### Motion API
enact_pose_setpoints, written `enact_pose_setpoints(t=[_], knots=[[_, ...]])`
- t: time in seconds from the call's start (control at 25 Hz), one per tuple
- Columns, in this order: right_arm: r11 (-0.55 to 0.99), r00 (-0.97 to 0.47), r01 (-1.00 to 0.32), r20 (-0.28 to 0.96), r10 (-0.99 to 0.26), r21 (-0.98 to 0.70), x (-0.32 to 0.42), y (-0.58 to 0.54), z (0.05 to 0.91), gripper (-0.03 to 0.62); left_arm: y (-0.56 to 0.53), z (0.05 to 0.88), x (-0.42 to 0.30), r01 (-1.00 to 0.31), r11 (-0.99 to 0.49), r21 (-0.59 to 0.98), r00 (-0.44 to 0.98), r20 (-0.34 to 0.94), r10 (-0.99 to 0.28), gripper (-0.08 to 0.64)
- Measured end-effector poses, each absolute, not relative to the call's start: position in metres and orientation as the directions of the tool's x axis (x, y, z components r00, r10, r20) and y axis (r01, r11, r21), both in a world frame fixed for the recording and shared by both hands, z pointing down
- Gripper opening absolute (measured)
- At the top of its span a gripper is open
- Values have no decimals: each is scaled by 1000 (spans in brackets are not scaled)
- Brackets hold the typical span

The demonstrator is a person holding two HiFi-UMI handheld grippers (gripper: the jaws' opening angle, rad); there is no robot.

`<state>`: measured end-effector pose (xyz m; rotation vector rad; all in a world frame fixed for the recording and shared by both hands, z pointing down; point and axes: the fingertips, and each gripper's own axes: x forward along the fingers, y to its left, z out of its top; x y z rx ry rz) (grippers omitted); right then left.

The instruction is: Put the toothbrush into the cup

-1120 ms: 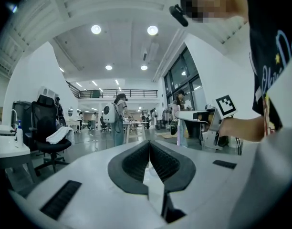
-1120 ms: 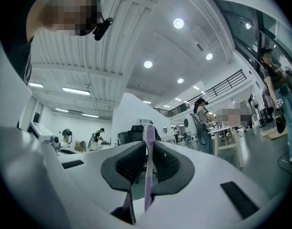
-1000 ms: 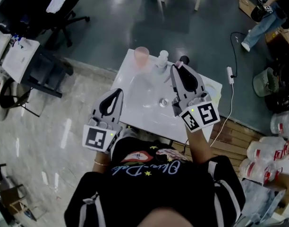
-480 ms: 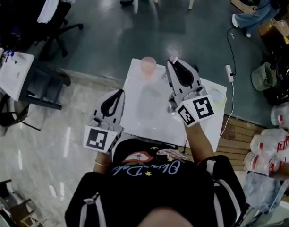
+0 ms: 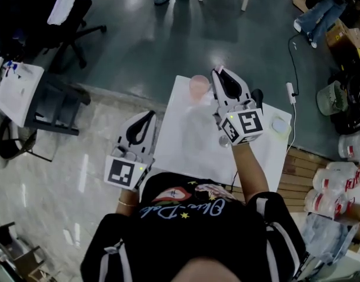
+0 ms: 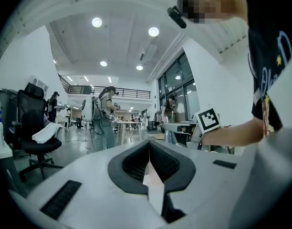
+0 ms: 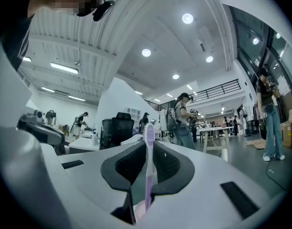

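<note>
A translucent pink cup (image 5: 199, 87) stands near the far edge of the white table (image 5: 192, 151). My right gripper (image 5: 218, 72) is raised just right of the cup and a little beyond it. It is shut on a purple-and-white toothbrush (image 7: 149, 161). The brush stands upright between the jaws, its head (image 5: 215, 70) poking past the tips. In the right gripper view my right gripper (image 7: 148, 144) points out into the room, and the cup is not in that view. My left gripper (image 5: 146, 116) hangs off the table's left edge near my body, shut and holding nothing (image 6: 148, 144).
A small white round object (image 5: 280, 124) lies at the table's right side, with a dark object (image 5: 257, 94) behind the right gripper. A power strip (image 5: 290, 91) and cable lie on the floor to the right. An office chair (image 5: 56, 16) and a desk (image 5: 18, 81) stand at the left.
My right gripper has carried the toothbrush forward and to the left, closer to the pink cup. The left gripper has stayed where it was.
</note>
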<state>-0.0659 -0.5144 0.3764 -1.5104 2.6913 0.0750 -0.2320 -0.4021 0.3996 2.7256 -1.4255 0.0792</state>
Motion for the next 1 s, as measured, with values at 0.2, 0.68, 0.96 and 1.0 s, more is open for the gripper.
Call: enact_pose_setpoints(t=[0.2,0.68,0.96,1.0], knots=[[522,-522,-853,-25,-852,22,-75,-535,400,38,-410,404,-248,-837,-544,55,547,81,-833,3],[528,-516,-848,147,-844,50,-96,-552,459,38,-430,411,-264,-835,-545,77,549,68,-833,3],[528,-499,-845,224,-837,89,-97,-553,488,38,-432,417,-268,-839,-537,90,543,75,-836,3],[526,-495,-845,234,-837,92,-97,-553,492,40,-433,417,-269,-839,-536,92,543,76,-836,3]])
